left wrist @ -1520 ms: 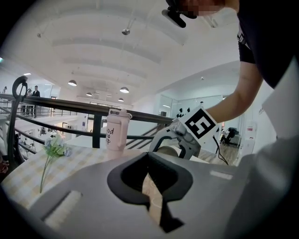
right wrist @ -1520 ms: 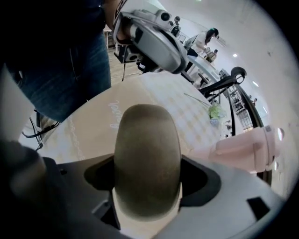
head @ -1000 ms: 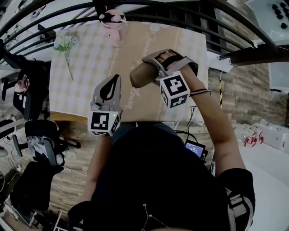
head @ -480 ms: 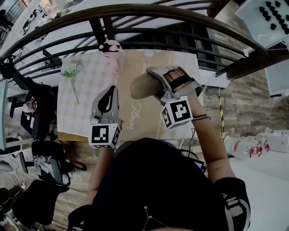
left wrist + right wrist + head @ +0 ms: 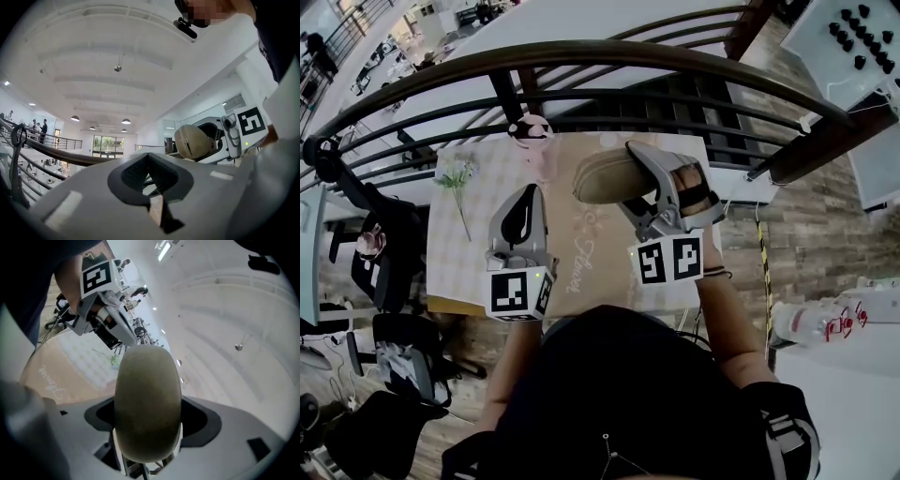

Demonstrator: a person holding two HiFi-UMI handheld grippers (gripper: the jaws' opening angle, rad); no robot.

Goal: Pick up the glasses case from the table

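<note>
A tan oval glasses case (image 5: 602,178) hangs in the air above the table (image 5: 581,253), clear of the cloth. My right gripper (image 5: 630,180) is shut on one end of it, and its rounded body (image 5: 147,404) fills the right gripper view between the jaws. The left gripper view shows the case (image 5: 193,143) off to the right. My left gripper (image 5: 529,190) hovers left of the case, over the table's near half, shut with nothing in it. Its jaws (image 5: 149,161) point up toward the ceiling.
The table carries a beige and checked cloth. A flower sprig (image 5: 459,178) lies at its far left and a pink figure (image 5: 531,133) stands at its far edge. A dark curved railing (image 5: 581,56) runs behind the table. Black chairs (image 5: 389,253) stand to the left.
The right gripper has lifted the case higher and turned, so its marker cube shows two faces. The head view has pulled back from the table. The left gripper has barely moved.
</note>
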